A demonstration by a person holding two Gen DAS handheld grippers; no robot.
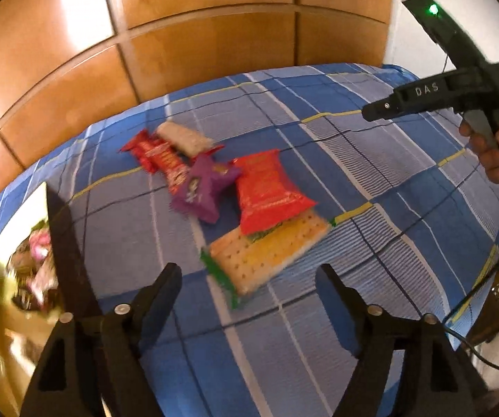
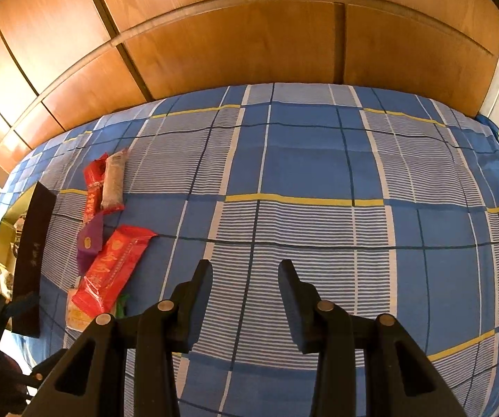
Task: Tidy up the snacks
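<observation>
Left wrist view — left gripper [image 1: 249, 274] jaws spread, empty, above cracker pack [image 1: 267, 250] | right gripper [image 2: 246, 278] jaws parted, idle | next, likely: pinch the pack, carry to gold box [image 1: 2, 278].

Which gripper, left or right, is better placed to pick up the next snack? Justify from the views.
Left. The left gripper is open just short of the cracker packet. The right gripper faces bare bedsheet, snacks off to its side.

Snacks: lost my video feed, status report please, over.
Left tongs open, empty. Right tongs open, empty. Cracker pack under red packet, nothing blocking.
</observation>
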